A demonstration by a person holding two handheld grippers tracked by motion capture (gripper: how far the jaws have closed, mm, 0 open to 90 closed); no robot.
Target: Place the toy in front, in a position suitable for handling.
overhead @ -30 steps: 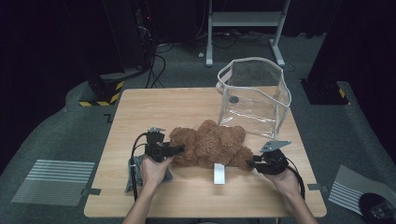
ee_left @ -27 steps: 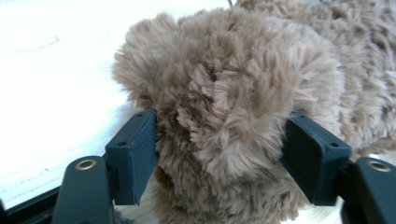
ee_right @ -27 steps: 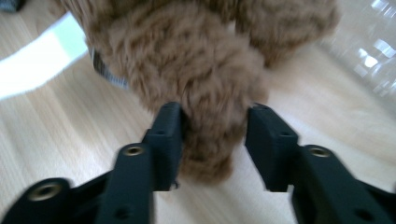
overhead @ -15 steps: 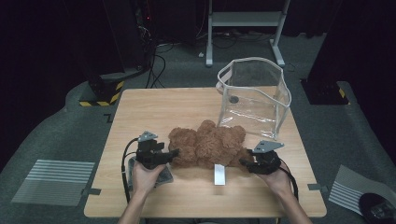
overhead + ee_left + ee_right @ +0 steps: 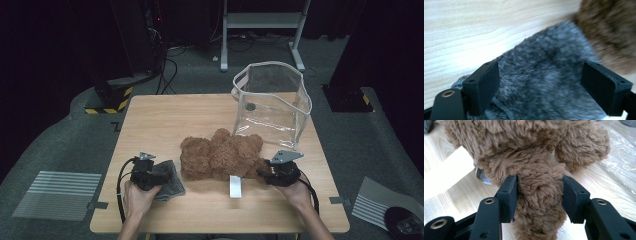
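Left gripper (image 5: 159, 172), near the table's front-left corner: jaws spread wide and just been opening, the grey furry cloth (image 5: 544, 82) lying between them with the pads clear of its pile. In the high view the cloth (image 5: 170, 180) lies flat on the table (image 5: 165, 120) under and just beside this gripper, close to the front edge and just left of the toy. The person's left hand (image 5: 136, 197) wraps the gripper body from the front edge; black cable loops off toward the left edge.

Right gripper (image 5: 262, 174), toward the front-right corner: jaws part-closed on a limb of the brown plush bear (image 5: 536, 152). In the right gripper view both pads press into the fur of that limb, which fills the gap between them. Right hand (image 5: 295, 192) behind it, grey three-cornered plate on top.

Bear (image 5: 220, 155) lies across the middle of the table, nearer the front edge than the back. White sewn-in tag (image 5: 235, 186) sticks out from under it toward the front edge, flat on the wood.

Clear plastic bag (image 5: 272, 102) with white trim stands upright and open-topped toward the back-right corner, just behind the bear; touching or not, cannot tell.
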